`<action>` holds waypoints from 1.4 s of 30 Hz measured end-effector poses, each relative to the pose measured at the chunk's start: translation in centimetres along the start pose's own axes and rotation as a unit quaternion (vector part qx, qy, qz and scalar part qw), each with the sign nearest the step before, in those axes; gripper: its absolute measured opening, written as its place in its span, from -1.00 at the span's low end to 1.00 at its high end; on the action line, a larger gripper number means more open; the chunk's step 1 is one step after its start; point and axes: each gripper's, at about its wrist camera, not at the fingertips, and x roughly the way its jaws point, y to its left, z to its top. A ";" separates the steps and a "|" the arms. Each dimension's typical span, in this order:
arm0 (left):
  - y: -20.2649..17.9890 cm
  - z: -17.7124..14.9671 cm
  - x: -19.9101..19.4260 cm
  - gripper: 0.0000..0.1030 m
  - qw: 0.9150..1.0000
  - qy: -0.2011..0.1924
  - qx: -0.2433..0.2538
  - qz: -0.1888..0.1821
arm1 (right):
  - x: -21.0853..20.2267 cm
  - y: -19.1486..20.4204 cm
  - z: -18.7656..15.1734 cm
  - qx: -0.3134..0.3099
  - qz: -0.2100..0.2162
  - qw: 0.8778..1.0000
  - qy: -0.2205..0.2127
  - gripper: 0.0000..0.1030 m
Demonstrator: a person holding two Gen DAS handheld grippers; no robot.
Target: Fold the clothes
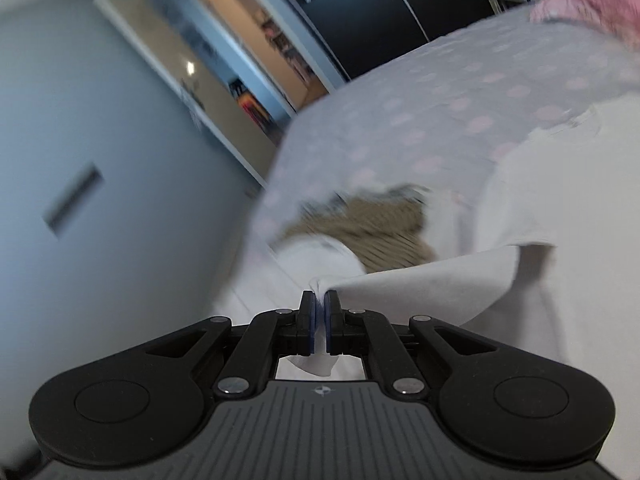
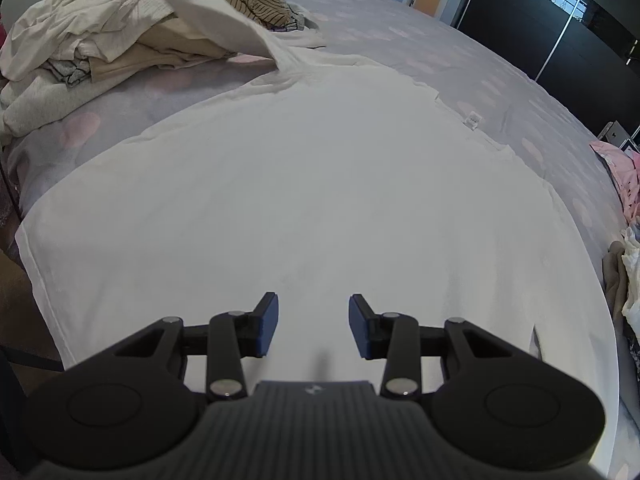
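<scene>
A white T-shirt [image 2: 304, 192] lies spread flat on the bed. Its left sleeve [image 2: 208, 8] is lifted off the bed toward the upper left. My left gripper [image 1: 320, 300] is shut on the edge of that sleeve [image 1: 420, 284], which stretches away to the right in the blurred left wrist view. My right gripper [image 2: 313, 322] is open and empty, hovering just above the lower middle of the shirt.
A pile of unfolded clothes [image 2: 92, 48] with a striped brown garment [image 2: 256, 4] sits at the bed's far left. The bedsheet [image 2: 500, 92] is grey with pink dots. Pink clothing [image 2: 616, 164] lies at the right edge. A dark wardrobe [image 2: 540, 20] stands behind.
</scene>
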 end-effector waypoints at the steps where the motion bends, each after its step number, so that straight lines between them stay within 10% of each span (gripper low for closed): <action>1: 0.2 0.9 -0.2 -0.95 1.000 -0.005 0.012 0.005 | -0.1 -0.1 0.0 0.001 -0.001 1.000 -0.002 -0.18; 6: -1.8 1.3 -1.6 -0.95 0.992 -0.042 0.115 -0.011 | -0.5 -1.0 -0.2 0.016 -0.007 1.000 -0.010 -0.18; 10: -3.9 -2.6 0.2 -0.95 0.976 0.018 0.216 0.002 | -0.1 -2.1 -0.9 0.033 -0.009 0.999 -0.003 -0.18; 18: -1.4 -8.8 5.1 -0.95 0.968 0.113 0.215 0.057 | 0.4 -2.4 -0.9 0.043 0.000 0.999 0.000 -0.18; 23: 0.2 -8.3 4.4 -0.95 0.972 0.078 0.189 0.113 | 0.3 -2.0 -0.4 0.036 0.002 0.999 -0.003 -0.18; 29: 0.0 -5.4 0.1 -0.95 0.963 -0.057 0.193 0.179 | 0.4 -2.3 -0.8 0.039 -0.001 0.999 0.005 -0.18; 42: -10.5 -8.2 -8.6 -0.95 0.951 -0.230 0.207 0.026 | 1.0 -2.7 -0.9 0.049 -0.004 0.999 0.020 -0.18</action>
